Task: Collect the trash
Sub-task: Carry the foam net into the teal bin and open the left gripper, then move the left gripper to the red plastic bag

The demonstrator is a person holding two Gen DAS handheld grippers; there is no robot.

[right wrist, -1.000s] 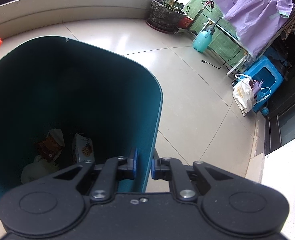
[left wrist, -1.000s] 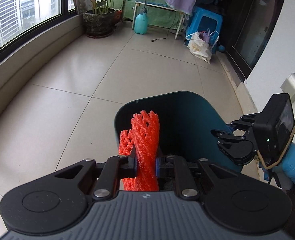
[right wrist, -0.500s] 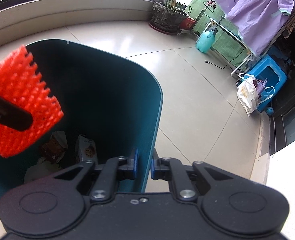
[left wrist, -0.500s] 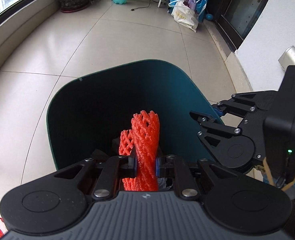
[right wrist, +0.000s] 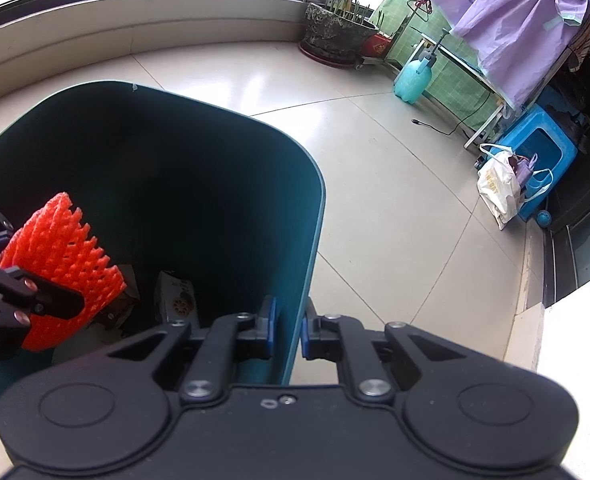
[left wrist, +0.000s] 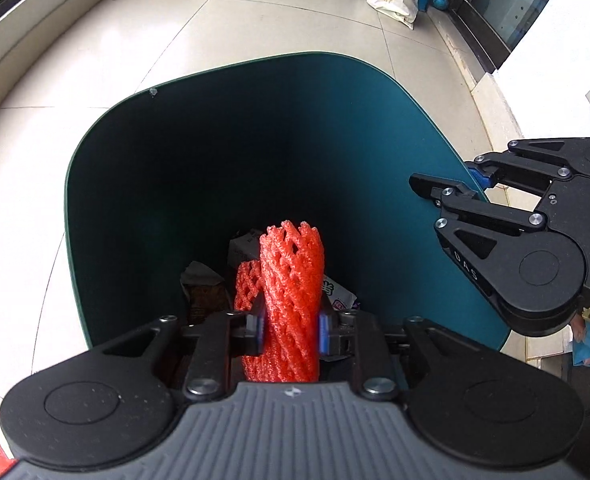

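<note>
A tall teal bin (left wrist: 375,140) stands on the tiled floor. My left gripper (left wrist: 291,330) hangs over its mouth, pointing steeply down into it. A red foam net (left wrist: 293,280) stands upright between its blue pads; the jaws are opening, and the net still fills the gap and touches both pads. From the right wrist view the net (right wrist: 63,256) hangs inside the bin (right wrist: 255,200). My right gripper (right wrist: 287,330) is shut on the bin's near right wall, one pad inside and one outside, and shows as the right gripper (left wrist: 451,178) at the rim. Wrappers (left wrist: 203,292) and a small carton (right wrist: 177,300) lie on the bottom.
A white shopping bag (right wrist: 495,188) leans on a blue stool (right wrist: 543,148) at the far right. A plant pot (right wrist: 335,32), a turquoise spray bottle (right wrist: 413,76) and a purple cloth (right wrist: 515,12) line the back. A low window ledge (right wrist: 95,16) runs along the left.
My left gripper has come down over the bin's mouth with the net, and its jaws have spread wider around it. The right gripper has kept its hold on the wall.
</note>
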